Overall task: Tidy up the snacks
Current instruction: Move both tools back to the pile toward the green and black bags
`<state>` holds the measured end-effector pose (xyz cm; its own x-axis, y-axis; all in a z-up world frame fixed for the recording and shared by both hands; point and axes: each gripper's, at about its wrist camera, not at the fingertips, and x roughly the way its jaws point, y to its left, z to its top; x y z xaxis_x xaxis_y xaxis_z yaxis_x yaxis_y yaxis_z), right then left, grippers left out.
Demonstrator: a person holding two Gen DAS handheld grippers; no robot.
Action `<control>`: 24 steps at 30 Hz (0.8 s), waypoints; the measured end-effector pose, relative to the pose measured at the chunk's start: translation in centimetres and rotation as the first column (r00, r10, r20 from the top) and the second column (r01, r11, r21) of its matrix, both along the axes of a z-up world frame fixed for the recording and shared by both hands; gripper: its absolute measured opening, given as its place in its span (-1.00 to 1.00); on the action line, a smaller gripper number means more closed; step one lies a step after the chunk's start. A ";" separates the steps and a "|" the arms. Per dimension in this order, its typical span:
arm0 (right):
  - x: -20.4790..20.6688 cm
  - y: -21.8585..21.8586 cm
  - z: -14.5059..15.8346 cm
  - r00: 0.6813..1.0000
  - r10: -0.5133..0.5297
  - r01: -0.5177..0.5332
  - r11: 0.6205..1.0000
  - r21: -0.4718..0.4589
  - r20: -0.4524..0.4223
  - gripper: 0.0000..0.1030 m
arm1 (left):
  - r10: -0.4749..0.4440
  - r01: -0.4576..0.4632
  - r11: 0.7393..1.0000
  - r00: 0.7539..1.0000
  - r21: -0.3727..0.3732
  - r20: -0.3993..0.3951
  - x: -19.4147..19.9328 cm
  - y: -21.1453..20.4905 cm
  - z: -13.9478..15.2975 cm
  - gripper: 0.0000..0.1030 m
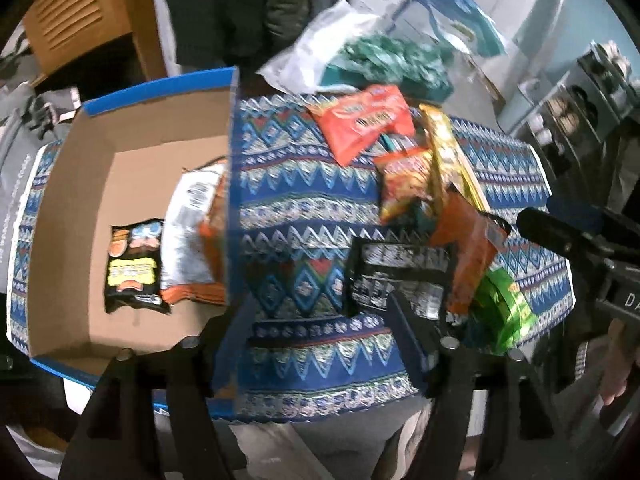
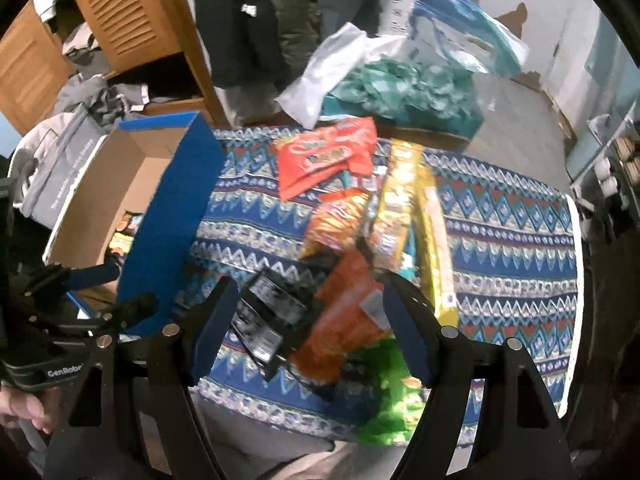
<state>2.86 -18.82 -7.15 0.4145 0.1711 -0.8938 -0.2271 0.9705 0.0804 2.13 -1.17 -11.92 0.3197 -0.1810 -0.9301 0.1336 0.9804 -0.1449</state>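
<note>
A cardboard box (image 1: 72,200) with a blue rim sits at the left of the patterned cloth (image 1: 304,184). It holds a black snack bag (image 1: 134,264) and a white and orange bag (image 1: 192,232). A pile of snacks lies on the right: a red bag (image 1: 360,120), a yellow pack (image 1: 448,152), an orange bag (image 1: 468,248), a black packet (image 1: 400,276) and a green bag (image 1: 500,312). My left gripper (image 1: 320,344) is open above the cloth beside the black packet. My right gripper (image 2: 308,320) is open over the black packet (image 2: 268,312) and the orange bag (image 2: 344,312).
Teal wrapped sweets (image 2: 400,88) and a white plastic bag (image 2: 332,72) lie at the far edge of the table. A wooden louvred cabinet (image 2: 120,12) and grey clothes (image 2: 80,100) stand behind the box. A shelf unit (image 1: 580,92) is at the right.
</note>
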 end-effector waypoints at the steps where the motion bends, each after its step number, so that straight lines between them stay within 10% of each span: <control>1: -0.2 -0.4 -0.1 1.000 -0.005 0.005 1.000 0.000 -0.002 0.46 | -0.006 0.006 1.000 1.000 -0.001 -0.003 -0.1 -0.4 -0.1 0.46; 24: -1.7 -8.4 -8.1 0.980 -0.120 0.114 0.992 -0.048 -0.158 0.52 | -0.041 0.031 0.997 0.991 -0.076 -0.125 1.8 -5.8 -4.9 0.57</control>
<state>1.14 -27.23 -15.20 0.2803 0.0938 -0.9553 -0.0987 0.9928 0.0685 3.90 -6.92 -16.80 0.1929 -0.2595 -0.9463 0.1447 0.9614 -0.2341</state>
